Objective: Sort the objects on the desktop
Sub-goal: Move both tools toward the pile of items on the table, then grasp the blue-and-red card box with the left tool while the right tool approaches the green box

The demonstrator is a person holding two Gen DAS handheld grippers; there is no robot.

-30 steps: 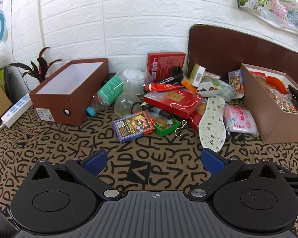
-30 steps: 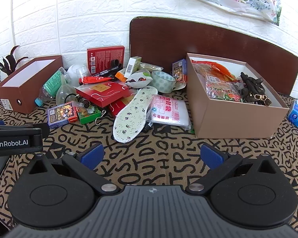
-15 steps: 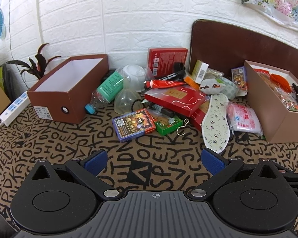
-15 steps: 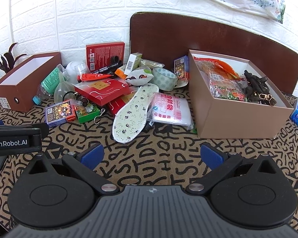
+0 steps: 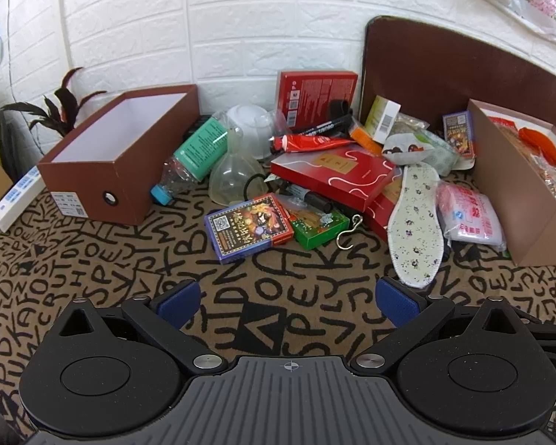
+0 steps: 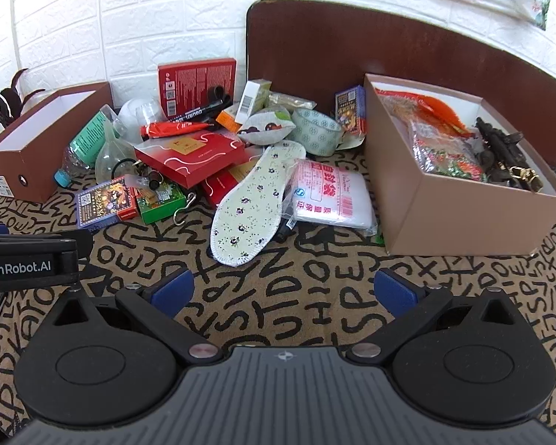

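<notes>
A heap of small objects lies mid-table: a floral insole, a white packet with red print, flat red boxes, a card box, a green box, a metal hook, a green-labelled bottle. An empty brown box stands left. A tan box at right holds snack bags and dark items. My left gripper is open, short of the card box. My right gripper is open just before the insole's heel. Both hold nothing.
The letter-patterned tablecloth covers the table. A brown chair back rises behind the heap against a white brick wall. A power strip and a dark plant sit far left. The left gripper's body shows in the right wrist view.
Both grippers have moved forward toward the heap, so the objects look a little larger and closer. Nothing on the table has shifted and both stay open.
</notes>
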